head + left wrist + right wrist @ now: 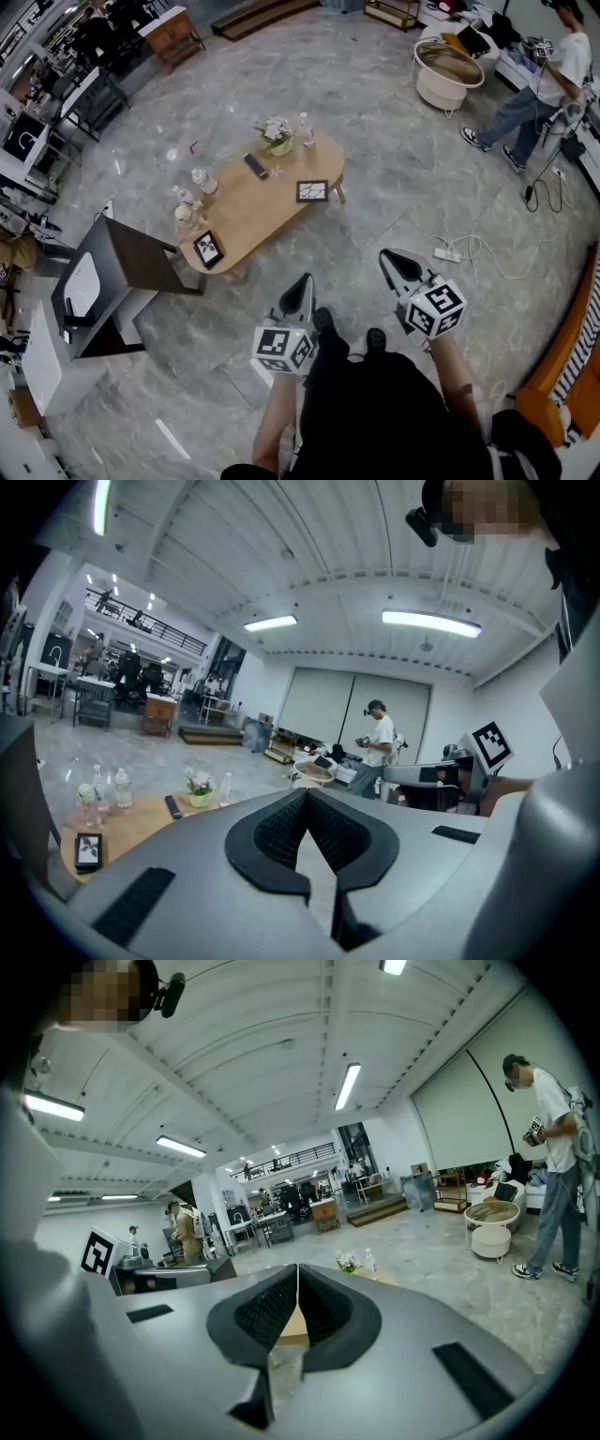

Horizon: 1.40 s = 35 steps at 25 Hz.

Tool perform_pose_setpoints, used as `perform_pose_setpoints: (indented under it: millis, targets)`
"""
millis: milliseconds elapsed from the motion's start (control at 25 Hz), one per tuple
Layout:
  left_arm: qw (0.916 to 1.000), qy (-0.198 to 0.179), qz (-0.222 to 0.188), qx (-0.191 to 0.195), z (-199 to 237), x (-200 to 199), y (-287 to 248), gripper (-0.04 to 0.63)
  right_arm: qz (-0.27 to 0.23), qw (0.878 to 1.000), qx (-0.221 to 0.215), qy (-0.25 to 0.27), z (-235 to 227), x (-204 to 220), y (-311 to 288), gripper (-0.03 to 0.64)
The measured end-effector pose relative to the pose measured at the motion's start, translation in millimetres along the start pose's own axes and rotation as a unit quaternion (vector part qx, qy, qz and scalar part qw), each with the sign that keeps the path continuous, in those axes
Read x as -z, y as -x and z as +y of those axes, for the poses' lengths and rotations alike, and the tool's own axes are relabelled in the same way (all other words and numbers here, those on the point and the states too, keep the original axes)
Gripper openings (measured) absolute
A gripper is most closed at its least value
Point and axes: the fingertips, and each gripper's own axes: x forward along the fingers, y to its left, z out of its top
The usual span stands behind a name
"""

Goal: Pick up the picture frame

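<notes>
While left hand-held gripper (305, 279) and right hand-held gripper (385, 254) are closed, empty, pot (280, 148) of pale flowers (276, 127) on table (255, 208)

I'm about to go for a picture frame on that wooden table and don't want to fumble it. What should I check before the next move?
1. Frame in sight: near frame at the closer end of the table, far frame by its right edge: ok.
2. Which frame is meant: cannot tell.
3. Left gripper ready to grasp: jaws together, nothing between them: not ok.
4. Right gripper ready to grasp: jaws together, empty: not ok.
5. Reach: both grippers are over the floor, short of the table: not ok.
6. Room around the near frame: bottles stand close beside it: cannot tell.
</notes>
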Motion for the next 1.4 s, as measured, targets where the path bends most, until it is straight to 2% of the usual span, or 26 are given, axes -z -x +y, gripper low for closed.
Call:
perform_pose_setpoints:
  millis: [360,760,1000,1400]
  targets:
    - [0.9987,0.005,0.017,0.048,87.4,-9.6,-38.8,0.013,0.007,0.998,0.055,-0.011,3.3,1.0,-64.7,0.014]
    - [0.9979,0.006,0.021,0.060,128.8,-33.2,-85.8,0.013,0.034,0.997,0.066,-0.033,-17.5,13.6,-119.7,0.014]
    - [0.9980,-0.004,0.026,0.057,146.0,-48.5,-133.4,0.013,0.051,0.996,0.054,-0.057,-62.2,23.5,-177.0,0.014]
    - [0.9987,-0.022,0.029,0.037,163.8,-87.3,-229.5,0.012,0.123,0.988,0.016,-0.088,-172.9,74.4,-300.0,0.014]
